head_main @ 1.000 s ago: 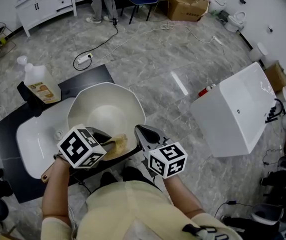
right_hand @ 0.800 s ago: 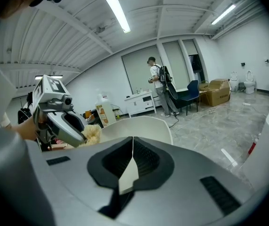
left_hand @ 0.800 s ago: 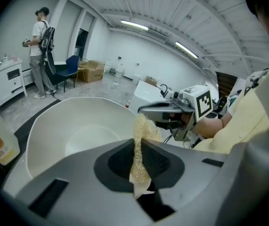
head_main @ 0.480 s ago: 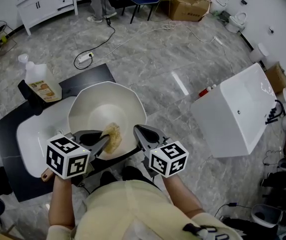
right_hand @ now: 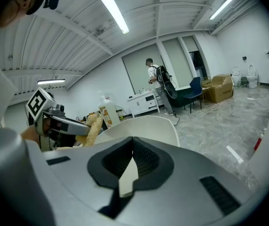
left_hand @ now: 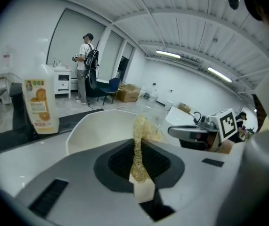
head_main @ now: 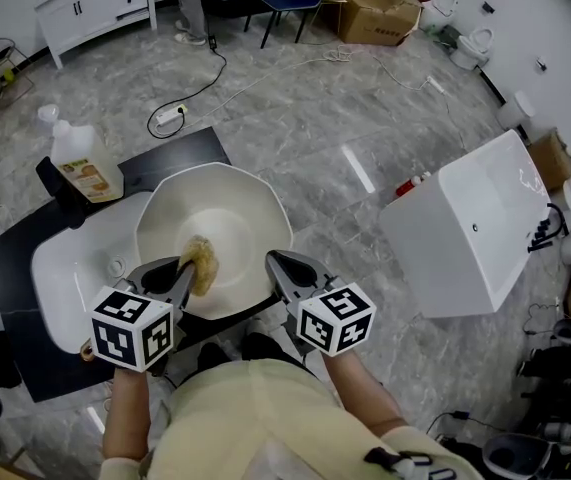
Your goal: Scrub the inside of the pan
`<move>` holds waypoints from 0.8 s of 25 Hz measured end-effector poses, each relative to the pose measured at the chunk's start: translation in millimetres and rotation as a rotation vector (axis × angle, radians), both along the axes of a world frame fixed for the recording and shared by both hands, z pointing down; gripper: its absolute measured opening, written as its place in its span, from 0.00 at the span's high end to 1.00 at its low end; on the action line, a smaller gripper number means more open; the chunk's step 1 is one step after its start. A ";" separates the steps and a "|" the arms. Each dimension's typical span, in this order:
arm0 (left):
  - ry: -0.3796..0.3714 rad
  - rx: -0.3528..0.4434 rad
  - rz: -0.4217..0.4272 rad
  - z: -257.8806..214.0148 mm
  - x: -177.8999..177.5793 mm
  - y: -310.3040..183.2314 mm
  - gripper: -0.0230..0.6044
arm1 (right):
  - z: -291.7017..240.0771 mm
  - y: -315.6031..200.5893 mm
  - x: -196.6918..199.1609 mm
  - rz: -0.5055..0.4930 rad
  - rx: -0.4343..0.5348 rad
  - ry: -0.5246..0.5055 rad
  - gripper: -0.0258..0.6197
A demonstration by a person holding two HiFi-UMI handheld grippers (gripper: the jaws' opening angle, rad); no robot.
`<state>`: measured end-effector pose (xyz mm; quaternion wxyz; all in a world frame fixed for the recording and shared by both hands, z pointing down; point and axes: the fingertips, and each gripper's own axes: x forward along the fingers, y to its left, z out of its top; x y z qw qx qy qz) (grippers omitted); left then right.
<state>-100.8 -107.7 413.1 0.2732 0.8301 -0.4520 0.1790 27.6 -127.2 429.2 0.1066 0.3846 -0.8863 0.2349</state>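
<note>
Fibrous scrubber [head_main: 201, 260] clamped in left gripper [head_main: 184, 271] fingers; right gripper [head_main: 277, 263] fingers grip faceted pan [head_main: 237, 200].

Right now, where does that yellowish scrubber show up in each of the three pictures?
Head view: left of centre, the scrubber sits over the near side of the white pan, pinched in the left gripper.
Left gripper view: dead centre, clamped between the jaws and sticking up past them.
Right gripper view: at the left, poking out of the left gripper.
Shared landmark: the white pan, under or behind the scrubber in all three views.
</note>
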 end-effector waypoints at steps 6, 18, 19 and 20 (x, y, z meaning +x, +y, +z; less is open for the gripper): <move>-0.252 0.048 -0.038 10.4 -14.7 -1.9 0.90 | -2.4 1.7 -0.3 -0.012 0.007 0.011 0.94; -0.486 0.110 -0.064 16.4 -26.3 -6.3 0.90 | 1.9 2.3 -1.4 -0.023 0.009 0.035 0.94; -0.504 0.116 -0.064 16.9 -26.5 -6.6 0.90 | 2.0 2.0 -1.2 -0.023 0.015 0.046 0.94; -0.517 0.121 -0.063 17.3 -26.3 -6.9 0.90 | 1.7 1.5 -0.9 -0.023 0.026 0.060 0.94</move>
